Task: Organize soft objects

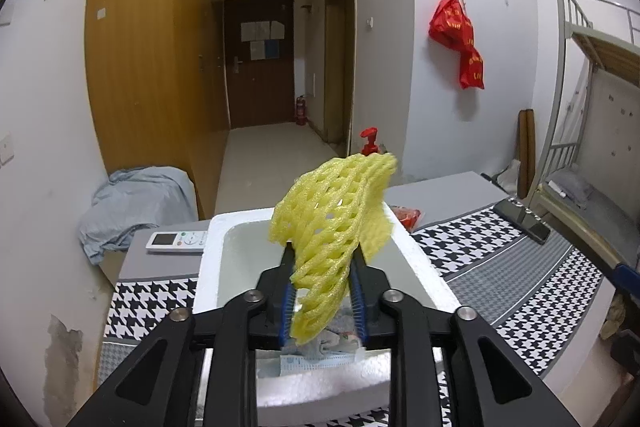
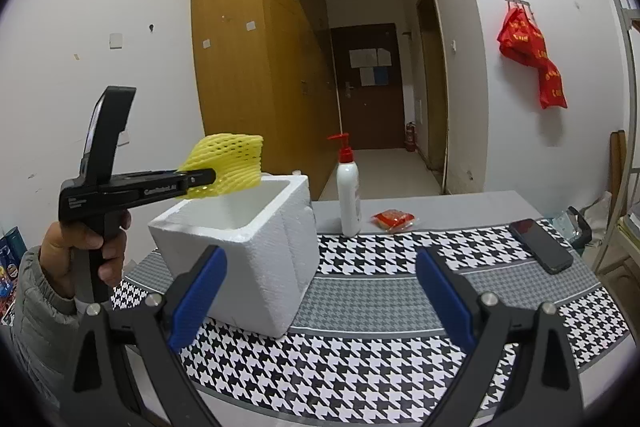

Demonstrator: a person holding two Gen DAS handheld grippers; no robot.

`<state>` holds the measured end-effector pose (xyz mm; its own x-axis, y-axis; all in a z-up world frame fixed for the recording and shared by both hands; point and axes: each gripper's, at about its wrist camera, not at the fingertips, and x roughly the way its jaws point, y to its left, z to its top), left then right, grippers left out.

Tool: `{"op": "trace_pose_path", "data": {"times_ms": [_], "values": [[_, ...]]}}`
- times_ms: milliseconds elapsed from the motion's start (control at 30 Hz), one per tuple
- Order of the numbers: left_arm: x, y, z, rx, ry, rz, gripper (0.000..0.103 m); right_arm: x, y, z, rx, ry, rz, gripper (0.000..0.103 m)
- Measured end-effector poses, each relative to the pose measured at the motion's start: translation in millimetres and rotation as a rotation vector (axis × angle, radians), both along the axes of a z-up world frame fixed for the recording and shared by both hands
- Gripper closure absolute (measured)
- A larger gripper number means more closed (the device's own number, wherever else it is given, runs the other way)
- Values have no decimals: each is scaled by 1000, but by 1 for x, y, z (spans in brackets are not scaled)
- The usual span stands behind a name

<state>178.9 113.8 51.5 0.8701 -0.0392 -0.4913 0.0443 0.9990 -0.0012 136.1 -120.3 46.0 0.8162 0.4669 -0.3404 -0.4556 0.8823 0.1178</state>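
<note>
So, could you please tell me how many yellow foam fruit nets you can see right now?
1. The yellow foam net sits between the left tongs, above the open white foam box. More could lie hidden inside the box, beneath the cloth items there.

A dormitory room: metal bunk bed point(image 1: 592, 39), wooden wardrobe point(image 2: 256, 59), entrance door point(image 2: 366, 87).

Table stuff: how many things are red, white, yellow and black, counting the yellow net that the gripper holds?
Red: 1, snack packet
White: 3, foam box, pump bottle, remote control
Yellow: 1, foam net
Black: 1, phone
Total: 6
</note>
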Motion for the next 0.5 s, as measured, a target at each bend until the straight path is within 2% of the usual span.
{"op": "trace_pose_path", "data": {"times_ms": [33,100,267,400,500], "values": [[2,0,-1,3,2,8,65,1,-1,0,0,1,-1,6],[5,-1,-3,9,3,17,44,1,-2,-1,-1,3,-6,6],[4,-6,-5,57,-26,38,18,2,-9,-3,5,9,-20,6],[-2,-8,-3,59,-56,48,8,2,-11,-4,7,12,-22,6],[-8,-9,1,56,-71,43,7,1,-11,-3,7,10,-21,6]]}}
